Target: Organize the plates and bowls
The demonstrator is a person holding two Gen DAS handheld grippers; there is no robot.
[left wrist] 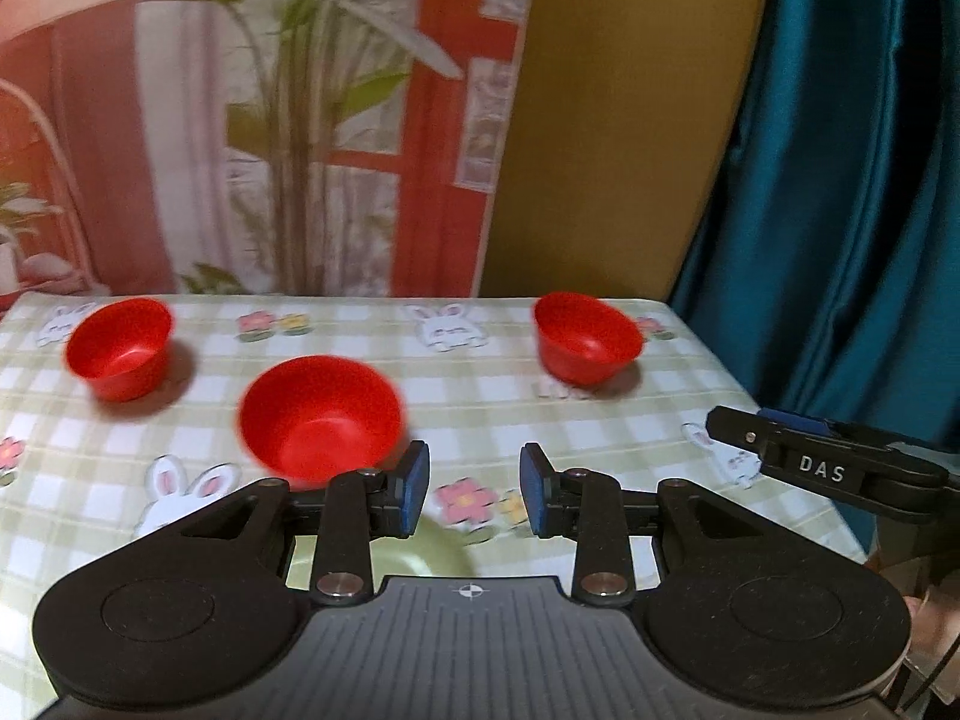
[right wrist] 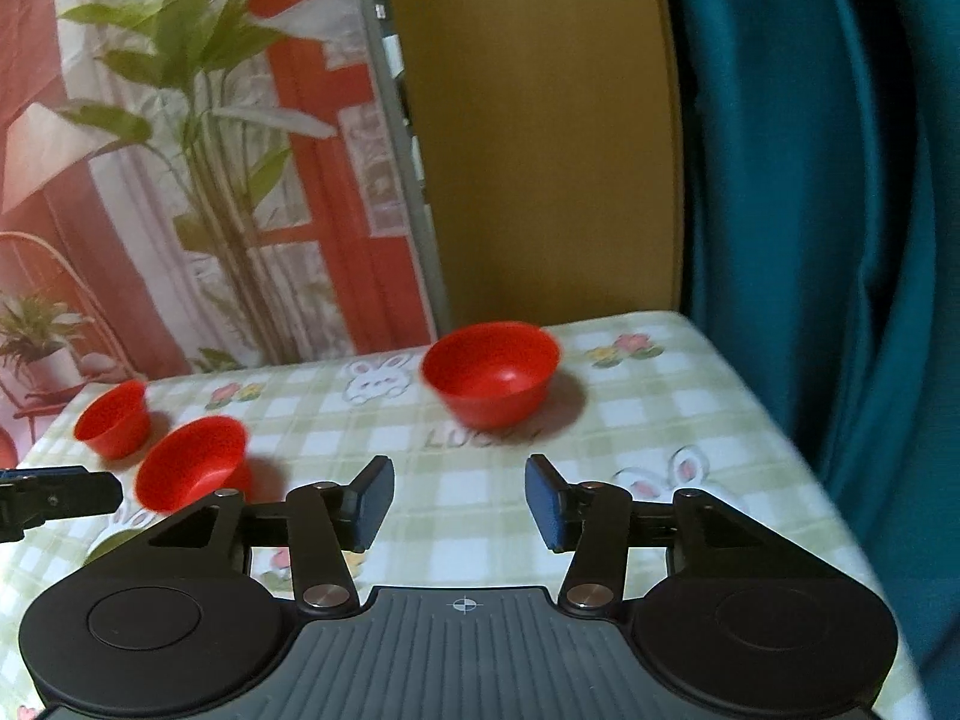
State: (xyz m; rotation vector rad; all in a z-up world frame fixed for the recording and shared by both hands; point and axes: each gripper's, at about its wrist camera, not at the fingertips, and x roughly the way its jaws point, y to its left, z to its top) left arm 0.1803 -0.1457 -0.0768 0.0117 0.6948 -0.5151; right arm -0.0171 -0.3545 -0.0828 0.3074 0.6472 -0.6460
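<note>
Three red bowls sit apart on the checked surface (left wrist: 480, 396), none stacked yet, so I think the sorting has barely begun. The near bowl (left wrist: 320, 417) is just in front of the left gripper (left wrist: 474, 489), a little to its left side. The far left bowl (left wrist: 120, 348) and the far right bowl (left wrist: 587, 336) stand well apart, near the back edge.

The left gripper's fingers are spread open and hold nothing. The right gripper (right wrist: 459, 501) is open and empty too, and it points toward the far right bowl, maybe to pick it up.

Something pale green (left wrist: 420, 546) peeks out under the left gripper. It could be a plate, but most of it is hidden. The bowls look blurry.
</note>
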